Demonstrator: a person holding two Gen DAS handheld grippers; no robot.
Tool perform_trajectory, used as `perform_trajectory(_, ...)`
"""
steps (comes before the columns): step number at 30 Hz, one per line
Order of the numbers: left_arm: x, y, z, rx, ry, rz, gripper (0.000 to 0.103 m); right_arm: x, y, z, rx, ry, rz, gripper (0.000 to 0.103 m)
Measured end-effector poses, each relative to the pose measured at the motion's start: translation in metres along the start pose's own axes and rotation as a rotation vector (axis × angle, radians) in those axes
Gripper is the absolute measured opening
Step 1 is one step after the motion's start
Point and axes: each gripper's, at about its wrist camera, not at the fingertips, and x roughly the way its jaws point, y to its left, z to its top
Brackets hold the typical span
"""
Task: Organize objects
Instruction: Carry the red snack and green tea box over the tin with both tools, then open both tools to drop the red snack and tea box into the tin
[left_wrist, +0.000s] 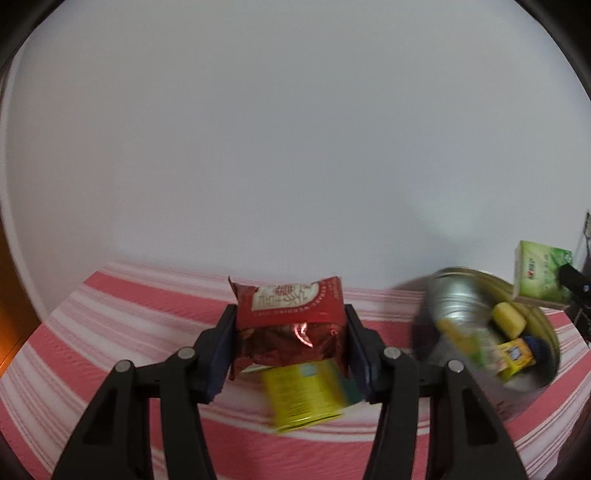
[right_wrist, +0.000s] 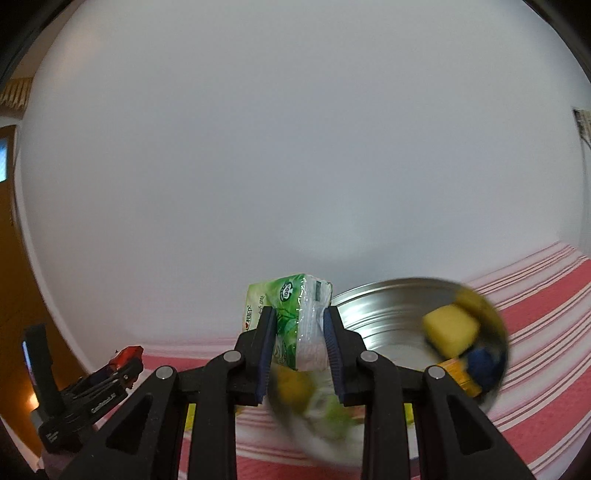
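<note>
We've got the left gripper clamped on a red foil snack pack, the right gripper pinching a green tissue pack. Slick wrappers could slip out short of the steel bowl, far right.

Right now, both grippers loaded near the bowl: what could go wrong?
1. The left gripper clamps a crinkly red packet by its sides; the foil could slip or crush.
2. The right gripper pinches a soft green tissue pack at its lower part; it may tilt out.
3. The metal bowl already holds a yellow sponge and more, so both hands meeting there could collide.
</note>
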Motion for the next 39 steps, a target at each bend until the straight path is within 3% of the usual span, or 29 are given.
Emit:
perform_trajectory(10, 0.015, -0.101, 0.009, 0.094, 0.018, -0.121, 0.054, 0.001, -0.065, 0.015, 0.082, -0.026, -0.082, 0.029)
perform_trajectory(17, 0.037, -0.161, 0.006, 0.192, 0.056, -0.149, 0.054, 0.019, -0.085, 0.013, 0.087, -0.008, -0.142, 0.029)
perform_trajectory(29, 0.072, -0.203, 0.002, 0.228, 0.163, -0.119, 0.054, 0.045, -0.100, 0.002, 0.096, 0.055, -0.192, 0.029)
perform_trajectory(37, 0.082, -0.215, -0.001, 0.244, 0.210, -0.073, 0.054, 0.067, -0.089, 0.010, 0.075, 0.088, -0.201, 0.029)
perform_trajectory(39, 0.082, -0.217, 0.000, 0.247, 0.222, -0.060, 0.059, 0.069, -0.088, 0.009, 0.076, 0.095, -0.197, 0.030)
